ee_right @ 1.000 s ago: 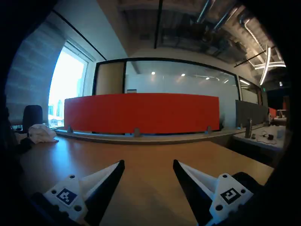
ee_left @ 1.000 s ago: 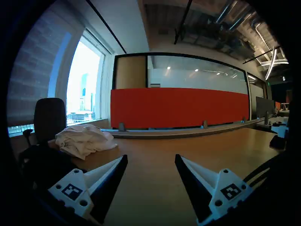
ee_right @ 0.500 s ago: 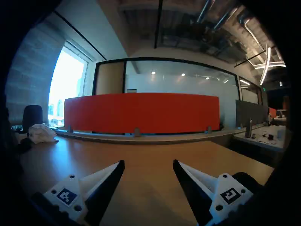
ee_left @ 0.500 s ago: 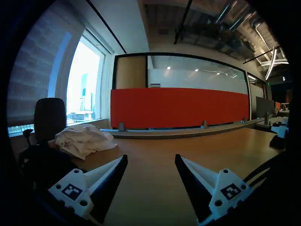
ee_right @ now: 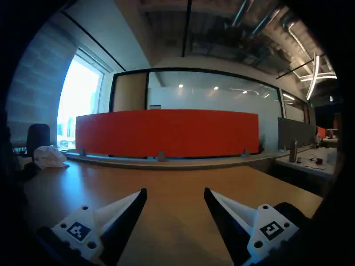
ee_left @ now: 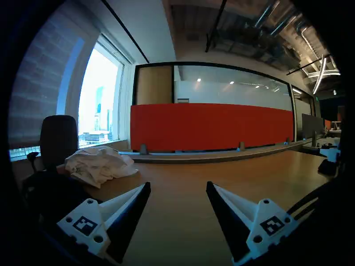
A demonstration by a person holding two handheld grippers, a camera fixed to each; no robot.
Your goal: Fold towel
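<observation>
**Left gripper**: white two-finger unit with a square black-and-white marker on each finger. The fingers are spread wide with nothing between them, and bare bench wood shows in the gap. It sits low over the surface; contact with the bench cannot be told.

**Right gripper**: same build and same markers. The fingers are spread wide and hold nothing, pointing across the bench toward the divider.

**Towel**: white cloth, unfolded, crumpled in a loose heap. It lies on the bench at the left edge, toward the far-left corner by the window. In the left gripper view it is ahead and to the left of the left finger, apart from it. In the right gripper view it is small and well apart, at far left.

**Bench**: long wooden top, warm brown with a smooth sheen.

**Divider**: red panel standing upright along the bench's far edge, on small grey feet.

**Office chair**: black, high-backed, just behind the towel beyond the bench's left edge.

**Window**: tall and bright, on the left wall, with city buildings outside.

**Glass partition**: dark-framed, behind the divider.

**Light strip**: lit, on the exposed ceiling at upper right.
</observation>
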